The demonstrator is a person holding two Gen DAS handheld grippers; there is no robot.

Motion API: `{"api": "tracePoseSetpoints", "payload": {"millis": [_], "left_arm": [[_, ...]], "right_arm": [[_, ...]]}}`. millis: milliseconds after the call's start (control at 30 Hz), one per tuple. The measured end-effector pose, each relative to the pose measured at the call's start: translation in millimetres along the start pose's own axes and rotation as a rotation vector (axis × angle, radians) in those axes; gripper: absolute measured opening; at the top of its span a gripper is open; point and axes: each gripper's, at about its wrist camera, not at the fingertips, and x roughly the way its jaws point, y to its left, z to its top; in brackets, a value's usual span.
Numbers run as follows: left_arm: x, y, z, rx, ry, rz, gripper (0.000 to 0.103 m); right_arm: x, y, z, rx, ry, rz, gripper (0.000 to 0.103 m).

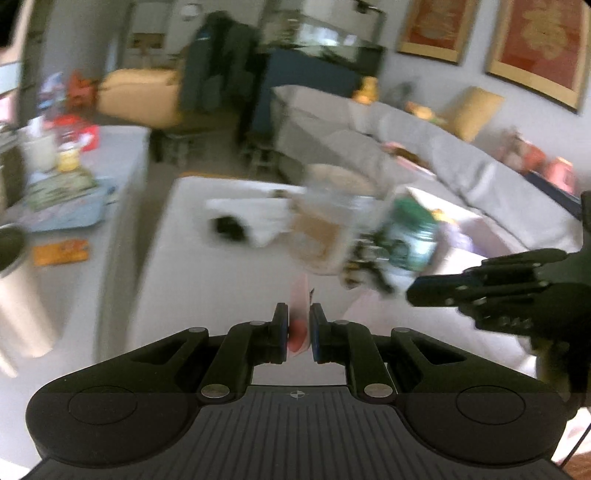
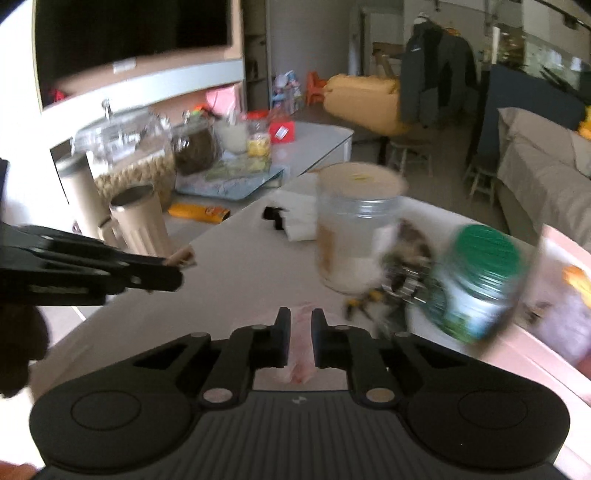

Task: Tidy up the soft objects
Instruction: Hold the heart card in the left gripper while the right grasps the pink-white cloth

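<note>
1. Black plastic filled the bottom of the left wrist view, where the left gripper (image 1: 299,332) was clamped on a thin pink-and-red soft thing (image 1: 300,325) that stood edge-up between its blue pads.
2. That pink thing ran from the pads up toward the frame's centre, above a pale table (image 1: 184,258).
3. On the table, at centre right, stood a clear jar (image 1: 325,225) and a green-lidded jar (image 1: 413,232), both blurred, with a dark tangle (image 1: 369,266) in front of them.
4. A white cloth with a black patch (image 1: 240,225) lay on the table at centre left.
5. The right gripper (image 1: 436,291) reached in from the right edge, seen side-on, so its grip could not be told from this view.
6. A grey sofa (image 1: 461,166) curved along the upper right, under two red framed pictures (image 1: 539,48).
7. Black again framed the bottom of the right wrist view, where the right gripper (image 2: 298,339) had its jaws drawn close on a pale pink soft thing (image 2: 301,354) that lay between them.
8. The left gripper (image 2: 173,273) came in from the left edge at mid height with something small and tan at its tip.
9. The clear jar (image 2: 354,236) stood at centre, the green-lidded jar (image 2: 480,284) lower right, the tangle (image 2: 402,280) between them.
10. The white cloth (image 2: 295,218) lay behind the clear jar, toward the left.
11. A dark screen (image 2: 129,33) filled the upper left, with glass jars (image 2: 129,155) below it.
</note>
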Motion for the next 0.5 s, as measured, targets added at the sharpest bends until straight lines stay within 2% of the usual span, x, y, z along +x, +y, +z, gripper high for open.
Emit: {"api": "tracePoseSetpoints", "payload": {"millis": [133,233,333,400,433,467,500], "left_arm": [[11.4,-41.3,10.2,0.075,0.011,-0.122,0.015],[22.9,-70.8,26.8,0.131,-0.009,-0.179,0.015],[30.1,-76.9,44.6,0.114,-0.031,-0.174,0.015],[30.2,-73.8,50.1,0.096,-0.047,-0.136,0.015],[29.7,-70.4,51.4,0.089,-0.049,-0.12,0.015],[28.2,-66.1,50.6,0.08,-0.051,-0.101,0.015],[26.1,-61.5,48.2,0.068,-0.049,-0.081,0.015]], "right_arm": [[-60.8,-33.8,-24.4,0.075,-0.017,-0.08,0.011],[-99.4,-57.1,-45.2,0.128,-0.046,-0.144,0.011],[-115.6,-66.7,-62.2,0.107,-0.062,-0.213,0.011],[-111.8,-70.7,-66.1,0.132,-0.054,-0.204,0.013],[-106.2,-70.9,-66.7,0.143,-0.05,-0.185,0.021],[-98.8,-69.4,-65.0,0.145,-0.043,-0.172,0.036],[-90.6,-66.4,-62.8,0.142,-0.038,-0.165,0.046]]}}
